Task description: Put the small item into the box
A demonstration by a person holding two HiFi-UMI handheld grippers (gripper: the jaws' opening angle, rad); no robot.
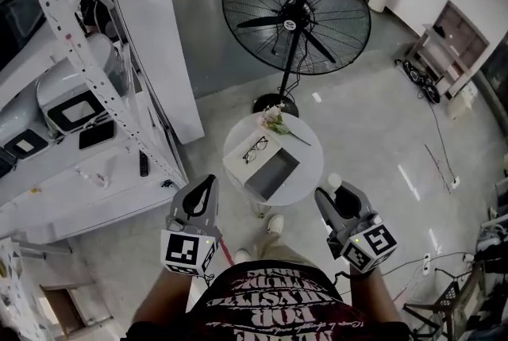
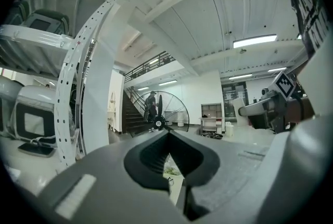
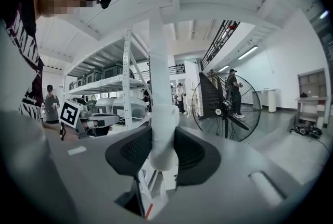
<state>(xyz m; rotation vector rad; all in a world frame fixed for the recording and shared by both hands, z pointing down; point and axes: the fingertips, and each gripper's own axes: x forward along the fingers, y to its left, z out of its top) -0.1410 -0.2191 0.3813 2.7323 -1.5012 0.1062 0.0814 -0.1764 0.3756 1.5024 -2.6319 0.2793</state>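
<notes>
- Where the right gripper (image 1: 336,193) ends, its jaws are clamped on a small white item (image 3: 162,139), which stands out past the tips.
- Left gripper (image 2: 169,137): jaws together, nothing between them.
- Both grippers: held low in front of the person, one on either side of a round white surface (image 1: 309,165). The right one is just off its near right edge, so the item is outside the box.
- Box (image 1: 274,171): open, grey inside, bare, lying on the surface.
- Glasses (image 1: 255,149): on the white flap beside the box.
- Flower sprig (image 1: 276,123): on the far edge of the surface.
- Standing fan (image 1: 296,14): on the floor beyond.
- White shelving (image 1: 79,54): to the left.
</notes>
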